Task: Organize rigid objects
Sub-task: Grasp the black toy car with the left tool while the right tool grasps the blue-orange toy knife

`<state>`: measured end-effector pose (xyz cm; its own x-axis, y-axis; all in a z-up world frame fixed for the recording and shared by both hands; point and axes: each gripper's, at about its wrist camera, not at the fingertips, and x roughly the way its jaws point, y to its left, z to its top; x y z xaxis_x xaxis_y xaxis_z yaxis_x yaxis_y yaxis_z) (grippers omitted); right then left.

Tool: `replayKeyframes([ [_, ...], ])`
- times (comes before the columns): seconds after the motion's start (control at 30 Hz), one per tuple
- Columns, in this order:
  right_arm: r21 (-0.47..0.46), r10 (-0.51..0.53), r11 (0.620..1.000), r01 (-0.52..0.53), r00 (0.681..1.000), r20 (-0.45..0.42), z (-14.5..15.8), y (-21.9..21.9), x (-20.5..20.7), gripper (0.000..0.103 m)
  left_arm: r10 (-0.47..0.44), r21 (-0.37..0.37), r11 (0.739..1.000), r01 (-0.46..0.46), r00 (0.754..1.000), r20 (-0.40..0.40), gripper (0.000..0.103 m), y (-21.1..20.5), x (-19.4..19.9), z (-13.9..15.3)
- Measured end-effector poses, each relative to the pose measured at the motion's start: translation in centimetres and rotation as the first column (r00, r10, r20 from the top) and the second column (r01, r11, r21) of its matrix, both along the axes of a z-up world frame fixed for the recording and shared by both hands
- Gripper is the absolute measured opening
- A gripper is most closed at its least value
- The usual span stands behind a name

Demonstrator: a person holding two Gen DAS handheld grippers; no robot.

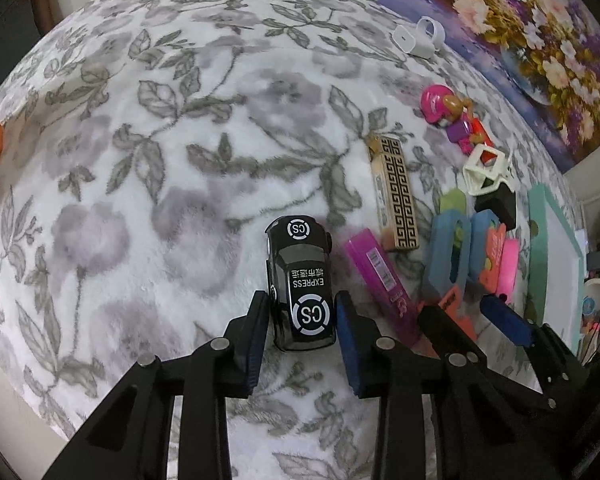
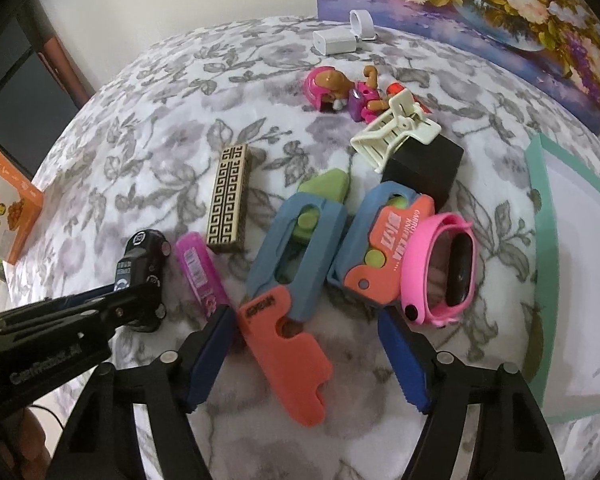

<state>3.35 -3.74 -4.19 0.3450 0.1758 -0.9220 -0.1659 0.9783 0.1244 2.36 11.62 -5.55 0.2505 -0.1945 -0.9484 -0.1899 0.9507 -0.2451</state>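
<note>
A black toy car (image 1: pixel 300 280) lies on a floral blanket (image 1: pixel 140 160), open room beyond it. The left gripper (image 1: pixel 302 320) angles steeply down, jaws narrowed against the car's rear sides. Beside the car, the right gripper (image 2: pixel 308 336) stands wide over an orange-blue toy (image 2: pixel 284 300).

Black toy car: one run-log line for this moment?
left hand-held gripper: shut on black toy car | right hand-held gripper: open, straddling orange-blue toy | surface: floral blanket

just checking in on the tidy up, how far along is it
Early. Nothing looks sorted yet. In hand: the left tongs grip the black toy car; the right tongs are open around the orange and blue toy knife. The pink watch, patterned box and figurine lie loose on the blanket.
</note>
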Motion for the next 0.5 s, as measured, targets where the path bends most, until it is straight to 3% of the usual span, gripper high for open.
replayKeyframes([
  [0.17, 0.022, -0.038, 0.999, 0.038, 0.999, -0.003, -0.9, 0.4, 1.9, 0.076, -0.001, -0.027, 1.000, 0.001, 1.000, -0.001, 0.035, 0.3, 0.5, -0.3],
  [0.5, -0.077, -0.035, 0.996, 0.038, 0.998, 0.046, -2.4, 2.6, 3.6, 0.073, 0.006, -0.018, 1.000, -0.005, 1.000, 0.015, 0.035, 0.4, 0.7, -0.4],
])
